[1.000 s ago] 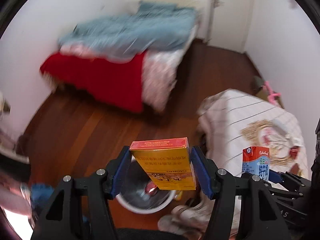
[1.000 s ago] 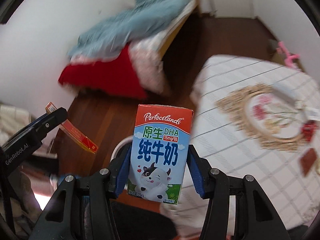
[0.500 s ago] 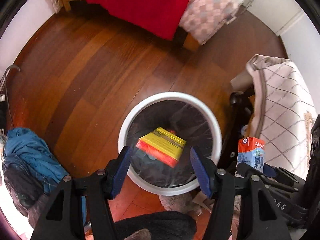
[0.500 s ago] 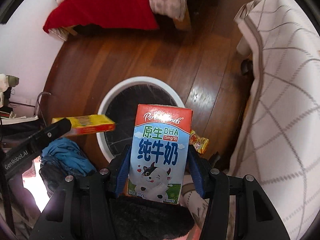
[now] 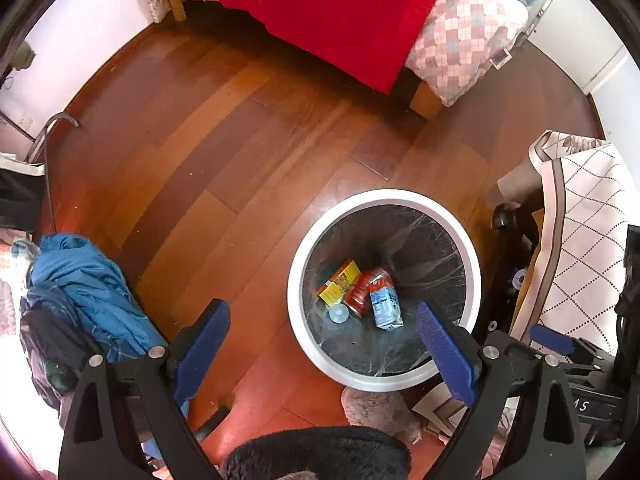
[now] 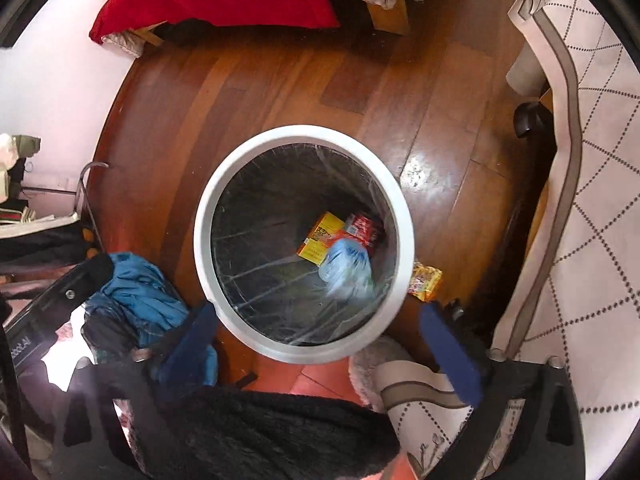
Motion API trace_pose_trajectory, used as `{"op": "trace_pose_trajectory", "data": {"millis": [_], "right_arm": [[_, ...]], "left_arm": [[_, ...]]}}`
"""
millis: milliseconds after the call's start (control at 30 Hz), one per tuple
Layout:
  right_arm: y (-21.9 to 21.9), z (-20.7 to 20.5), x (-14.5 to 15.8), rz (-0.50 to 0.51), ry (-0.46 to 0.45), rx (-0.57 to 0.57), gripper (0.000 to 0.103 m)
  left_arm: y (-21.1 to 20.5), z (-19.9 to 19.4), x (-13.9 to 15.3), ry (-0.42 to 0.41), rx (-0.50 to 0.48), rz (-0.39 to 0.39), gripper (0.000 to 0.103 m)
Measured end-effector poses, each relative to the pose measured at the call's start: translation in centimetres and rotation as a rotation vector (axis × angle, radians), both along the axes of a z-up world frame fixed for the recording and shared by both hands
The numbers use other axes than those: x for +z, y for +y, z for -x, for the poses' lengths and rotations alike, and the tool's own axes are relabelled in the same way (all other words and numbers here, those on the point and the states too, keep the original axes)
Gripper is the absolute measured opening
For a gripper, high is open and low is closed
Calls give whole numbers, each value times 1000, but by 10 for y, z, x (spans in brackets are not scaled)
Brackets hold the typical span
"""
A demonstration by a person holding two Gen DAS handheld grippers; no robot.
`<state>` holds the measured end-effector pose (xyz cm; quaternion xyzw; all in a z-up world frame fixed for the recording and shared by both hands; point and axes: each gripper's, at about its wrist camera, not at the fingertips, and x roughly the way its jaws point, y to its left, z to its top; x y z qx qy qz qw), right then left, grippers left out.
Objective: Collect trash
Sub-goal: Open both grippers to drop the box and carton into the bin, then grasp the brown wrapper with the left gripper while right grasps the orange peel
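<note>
Floor: dark reddish wood boards [image 5: 248,128], glossy, with a glare patch beyond the bin in the right wrist view. A bed with a red cover [image 5: 340,12] and a pink checked quilt [image 5: 460,40] stands far ahead of the fingers; white wall past it. A blue garment [image 5: 88,292] lies heaped outside the left finger in both views. A cloth with a dotted diamond pattern [image 6: 592,200] hangs outside the right finger.

White-rimmed bin [image 5: 384,376] with a dark liner sits just ahead of the fingers, seen from above. At its bottom: yellow box [image 5: 339,282], red wrapper [image 5: 362,292], milk carton [image 5: 386,306], all touching. In the right wrist view the carton is a pale blue smear, probably mid-fall; print unreadable.

Left gripper [image 5: 324,340]: jaws opening, nothing between the blue pads. Right gripper [image 6: 316,340]: jaws opening, pads clear of everything, bin rim in the gap.

A small yellow packet [image 6: 424,284] lies on the floor against the bin's outer wall, partly cut off by the rim. Dark fuzzy fabric [image 6: 280,432] blocks the lower edge of both views.
</note>
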<state>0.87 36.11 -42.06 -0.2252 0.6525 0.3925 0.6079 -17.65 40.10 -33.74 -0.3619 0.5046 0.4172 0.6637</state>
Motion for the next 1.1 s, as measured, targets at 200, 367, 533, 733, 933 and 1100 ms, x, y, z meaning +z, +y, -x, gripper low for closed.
{"op": "trace_pose_trajectory", "data": {"millis": [200, 367, 533, 733, 933, 1100], "right_arm": [[-14, 13, 28, 4, -118, 31, 103], [-28, 19, 57, -19, -192, 42, 103], [-44, 25, 91, -50, -239, 52, 103], [-61, 34, 132, -101, -274, 62, 103], [-87, 45, 175, -177, -297, 71, 103], [-108, 56, 212, -255, -285, 53, 103]], "left_arm": [[-22, 6, 19, 32, -7, -54, 95], [-40, 6, 40, 31, -20, -88, 95], [-56, 7, 65, 8, -25, -118, 95], [-77, 9, 99, -26, -31, -157, 95], [-103, 15, 134, -59, -45, -204, 95], [-125, 13, 168, -92, -53, -248, 95]]}}
